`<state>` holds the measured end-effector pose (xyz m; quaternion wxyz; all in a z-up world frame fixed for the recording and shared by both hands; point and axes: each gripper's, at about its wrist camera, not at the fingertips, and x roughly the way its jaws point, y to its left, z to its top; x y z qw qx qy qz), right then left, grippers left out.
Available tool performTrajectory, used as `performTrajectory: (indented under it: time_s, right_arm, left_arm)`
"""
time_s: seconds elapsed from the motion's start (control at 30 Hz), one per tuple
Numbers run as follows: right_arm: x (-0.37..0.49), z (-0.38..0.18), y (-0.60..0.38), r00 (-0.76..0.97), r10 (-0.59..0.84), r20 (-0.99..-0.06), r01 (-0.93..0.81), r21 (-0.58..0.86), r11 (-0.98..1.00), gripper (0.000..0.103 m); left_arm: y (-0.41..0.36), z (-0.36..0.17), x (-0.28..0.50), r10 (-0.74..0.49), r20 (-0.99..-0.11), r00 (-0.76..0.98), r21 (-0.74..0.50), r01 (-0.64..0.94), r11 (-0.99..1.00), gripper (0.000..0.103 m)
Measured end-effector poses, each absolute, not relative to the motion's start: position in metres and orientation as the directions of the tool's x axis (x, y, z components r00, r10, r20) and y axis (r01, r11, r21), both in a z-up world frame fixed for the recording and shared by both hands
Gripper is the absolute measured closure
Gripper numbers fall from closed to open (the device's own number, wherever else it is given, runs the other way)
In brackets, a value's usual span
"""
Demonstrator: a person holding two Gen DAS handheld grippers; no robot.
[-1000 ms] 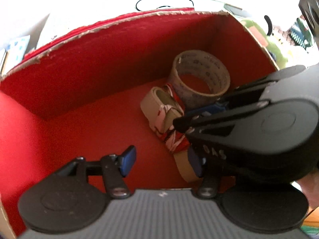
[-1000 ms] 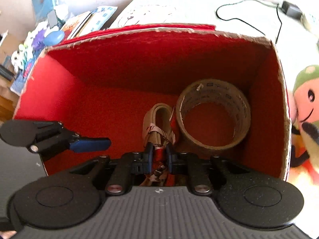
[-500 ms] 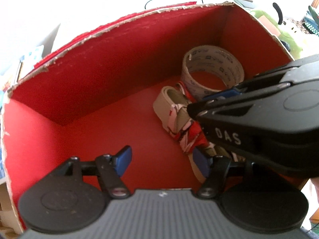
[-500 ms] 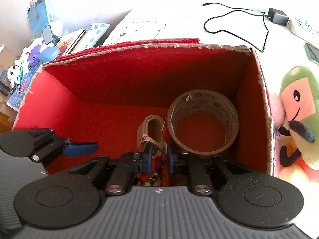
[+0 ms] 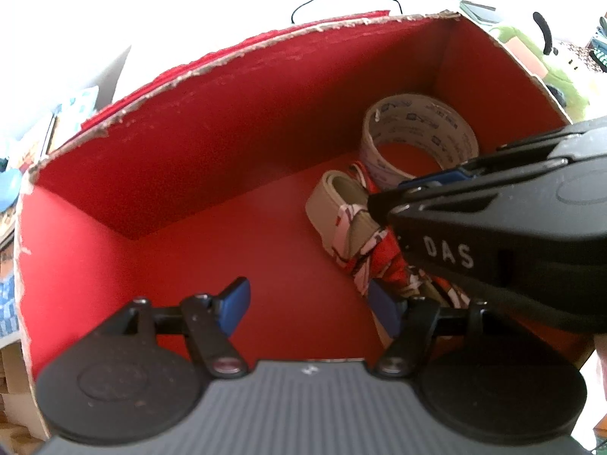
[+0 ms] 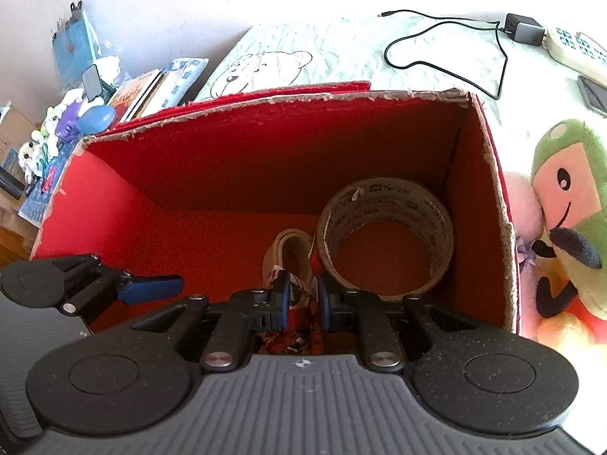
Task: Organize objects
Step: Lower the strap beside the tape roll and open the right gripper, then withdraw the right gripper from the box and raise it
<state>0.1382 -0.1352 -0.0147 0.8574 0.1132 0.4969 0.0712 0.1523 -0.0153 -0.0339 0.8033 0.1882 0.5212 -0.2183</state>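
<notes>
An open red cardboard box [image 5: 227,121] holds a roll of brown tape [image 5: 417,113] against its far right corner. Beside the roll lies a folded beige strap [image 5: 337,204] wrapped in red-and-white patterned cloth. My left gripper [image 5: 309,303] hangs open over the bare box floor; its right pad sits next to the strap's near end. From the right, my right gripper [image 5: 387,197] reaches in over the strap. In the right wrist view the box [image 6: 265,159], tape roll [image 6: 383,193] and strap [image 6: 292,242] show again. There my right gripper [image 6: 302,297] stands narrow, its pads against the patterned cloth.
A green and pink plush toy [image 6: 569,197] leans on the box's right outside wall. A charger with its black cable [image 6: 523,30] and a power strip lie on the bear-print sheet behind. Books and small toys [image 6: 151,87] crowd the left.
My left gripper's jaws have widened and no longer touch the strap. Both views have tipped upward, showing more of the box rim. The strap and tape roll have stayed put.
</notes>
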Motion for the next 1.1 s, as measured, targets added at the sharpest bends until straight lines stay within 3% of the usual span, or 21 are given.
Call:
performTrajectory:
  time_s: [1.1]
  right_arm:
    - [0.128,-0.013,-0.134,0.576,0.22,-0.787,0.009,0.275,0.961,0.095]
  left_arm:
    - [-0.016,-0.017,0.13,-0.097,-0.884,0.457,0.166,0.501,0.849,0.031]
